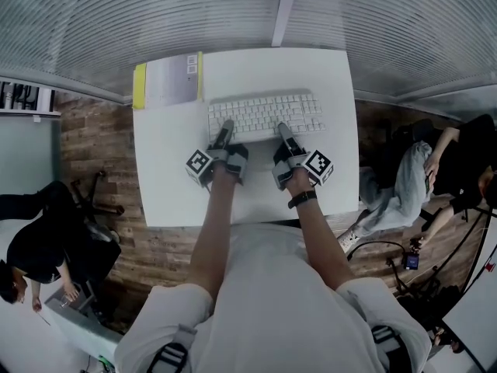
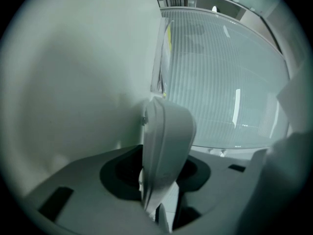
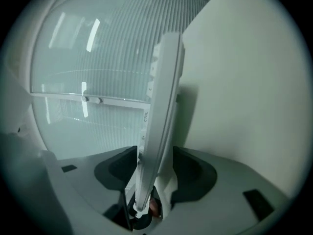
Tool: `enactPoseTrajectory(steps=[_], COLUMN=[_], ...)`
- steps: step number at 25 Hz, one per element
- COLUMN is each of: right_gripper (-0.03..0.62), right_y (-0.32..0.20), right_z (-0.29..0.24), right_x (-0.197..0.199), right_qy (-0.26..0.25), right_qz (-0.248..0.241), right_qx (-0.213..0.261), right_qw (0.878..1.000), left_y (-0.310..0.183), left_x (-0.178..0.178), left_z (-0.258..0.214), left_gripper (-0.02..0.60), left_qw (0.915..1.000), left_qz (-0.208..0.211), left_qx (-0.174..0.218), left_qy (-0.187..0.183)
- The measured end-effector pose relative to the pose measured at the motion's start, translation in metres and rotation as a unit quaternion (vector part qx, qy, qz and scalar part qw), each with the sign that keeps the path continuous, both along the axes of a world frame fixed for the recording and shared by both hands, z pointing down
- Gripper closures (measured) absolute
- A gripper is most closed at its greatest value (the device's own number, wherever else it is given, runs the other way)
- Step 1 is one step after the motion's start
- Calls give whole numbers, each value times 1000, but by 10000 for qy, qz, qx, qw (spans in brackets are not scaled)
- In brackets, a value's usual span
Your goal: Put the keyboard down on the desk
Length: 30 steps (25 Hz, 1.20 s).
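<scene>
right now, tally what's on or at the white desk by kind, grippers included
keyboard: 1
book with a yellow edge: 1
grippers: 2 (left gripper, right gripper)
total: 4

1. Floor: brown wood planks in mixed tones, showing on both sides of me.
2. Wall ahead of me: pale, finely ribbed panels (glass, I take it, since bright strips of light are mirrored in them), divided by one white upright post.
3. Desk: white top, set before that wall.
4. Shelf: white, far to my left.
5. Chair: black frame, left of the desk.
6. Cables: dark, looping over the floor on my right.
</scene>
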State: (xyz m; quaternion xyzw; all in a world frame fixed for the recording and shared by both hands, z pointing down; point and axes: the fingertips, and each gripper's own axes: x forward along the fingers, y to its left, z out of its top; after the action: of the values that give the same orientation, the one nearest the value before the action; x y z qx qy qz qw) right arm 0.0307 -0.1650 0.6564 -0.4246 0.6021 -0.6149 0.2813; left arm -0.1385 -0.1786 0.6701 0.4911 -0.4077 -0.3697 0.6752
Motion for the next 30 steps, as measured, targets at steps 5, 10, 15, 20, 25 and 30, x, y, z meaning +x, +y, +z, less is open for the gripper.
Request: enactPoseTrajectory(steps=[5, 10, 15, 20, 25, 30], right_gripper=[372, 373, 402, 444, 487, 496], right_y=[25, 38, 34, 27, 25, 25], right_z=[4, 12, 4, 0, 0, 1], right_x=[-4, -23, -31, -35, -38, -41], right_qy=[-132, -261, -474, -492, -524, -468], right_qz=[177, -142, -96, -54, -95, -176], right_qx=[240, 180, 239, 152, 60, -167], right_qw=[9995, 9994, 9985, 9987, 9986, 9986], left_y=[-2, -3, -3, -4, -5, -6], left_x=[0, 2, 2, -1, 1, 0], left_z=[1, -3, -3, 1, 2, 3], left_gripper=[431, 431, 431, 431, 431, 431], left_qw=[10000, 10000, 10000, 10000, 9999, 9999], left_qz=[35, 32, 57, 22, 30, 39], left_qx=[5, -1, -19, -72, -94, -96], left_qy=[-4, 38, 30, 43, 43, -37])
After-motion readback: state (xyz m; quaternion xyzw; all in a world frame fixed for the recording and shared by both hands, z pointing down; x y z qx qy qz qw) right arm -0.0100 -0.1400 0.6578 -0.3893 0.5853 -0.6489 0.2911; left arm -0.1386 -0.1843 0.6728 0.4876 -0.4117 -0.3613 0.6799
